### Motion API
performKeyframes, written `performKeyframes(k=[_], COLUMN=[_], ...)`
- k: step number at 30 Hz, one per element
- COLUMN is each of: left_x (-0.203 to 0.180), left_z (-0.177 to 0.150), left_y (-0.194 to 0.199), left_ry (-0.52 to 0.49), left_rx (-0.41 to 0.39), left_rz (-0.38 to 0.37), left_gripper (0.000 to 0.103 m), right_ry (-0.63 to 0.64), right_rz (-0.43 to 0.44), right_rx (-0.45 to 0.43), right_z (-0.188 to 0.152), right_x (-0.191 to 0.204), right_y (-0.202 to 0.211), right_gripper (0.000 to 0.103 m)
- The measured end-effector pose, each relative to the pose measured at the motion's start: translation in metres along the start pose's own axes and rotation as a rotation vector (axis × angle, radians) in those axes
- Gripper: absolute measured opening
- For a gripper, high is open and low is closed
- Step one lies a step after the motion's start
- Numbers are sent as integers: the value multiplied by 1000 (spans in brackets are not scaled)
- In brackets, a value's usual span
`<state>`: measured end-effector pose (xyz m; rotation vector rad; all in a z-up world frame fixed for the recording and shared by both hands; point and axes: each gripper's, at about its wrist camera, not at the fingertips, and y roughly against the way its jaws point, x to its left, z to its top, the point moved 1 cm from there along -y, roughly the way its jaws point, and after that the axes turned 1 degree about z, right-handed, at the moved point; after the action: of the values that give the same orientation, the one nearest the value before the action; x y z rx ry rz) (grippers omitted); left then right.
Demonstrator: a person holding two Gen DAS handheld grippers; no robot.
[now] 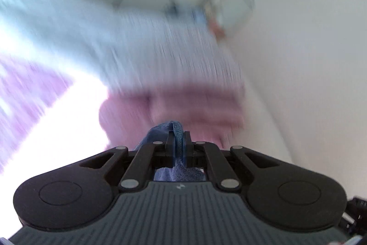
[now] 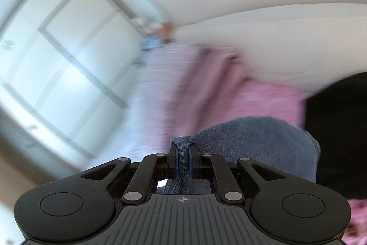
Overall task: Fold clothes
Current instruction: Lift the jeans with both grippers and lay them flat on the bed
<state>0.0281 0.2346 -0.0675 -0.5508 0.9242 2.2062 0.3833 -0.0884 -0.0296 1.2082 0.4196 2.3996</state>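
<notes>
Blue cloth [image 1: 178,130] is pinched in both grippers: left gripper [image 1: 178,141] clamped on a folded edge, right gripper [image 2: 183,150] clamped likewise, pink bedding [image 2: 263,98] blurred behind.

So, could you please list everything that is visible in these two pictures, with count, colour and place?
blue cloth: one, grey-blue, pinched in both grippers; also seen in the left view.
pink fabric: blurred, count unclear, pink, beyond the blue cloth.
pale fabric: blurred, light blue-white, upper left of the left view.
window: one, white frame, left of the right view.
wall: white, right of the left view.
dark object: one, black, right edge, cannot identify.
left hand-held gripper: black, shut on the blue cloth.
right hand-held gripper: black, shut on the blue cloth.
</notes>
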Motion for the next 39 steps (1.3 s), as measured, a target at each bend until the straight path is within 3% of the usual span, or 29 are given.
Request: performKeyframes(k=[8,11,14,16,17,19,20,27,28,33,36,39], left_x=[66,83,113,142,160,195,212,324,321,286,257,240], left_z=[161,205,219,201,179,134,112,-40,-53,-79,-87,-101], left_y=[194,266,317,331,329,325,323,311,311,321,328,331], left_ry=[-71,-117,-123,-102,-68,-2,31,253,257,159,83,37], left_rx=[-379,-499,-530,-483,-418,-286,-220,235,259,296,273,264], left_rz=[139,161,195,254,303,401,449,760,773,798,819,844], left_gripper=[3,3,4,10,12,24,23,18,18,21,28,29], right_ry=[31,85,146,212,249,358,424,720,763,1021,1090,1127], right_rz=[415,565,590,537,497,365,273,21,-13,75,114,117], right_rx=[72,37,-24,-1,45,235,379,716,760,724,733,773], right_z=[-50,-75,-103,-136,-155,-204,-231,-345,-360,-414,-442,-456], right_x=[187,267,314,326,328,320,310,269,264,289,291,275], right_y=[-28,-29,-21,-28,-37,-60,-78,-130,-136,-116,-93,-60], right_gripper=[7,7,7,7,8,13,18,22,23,48,49,50])
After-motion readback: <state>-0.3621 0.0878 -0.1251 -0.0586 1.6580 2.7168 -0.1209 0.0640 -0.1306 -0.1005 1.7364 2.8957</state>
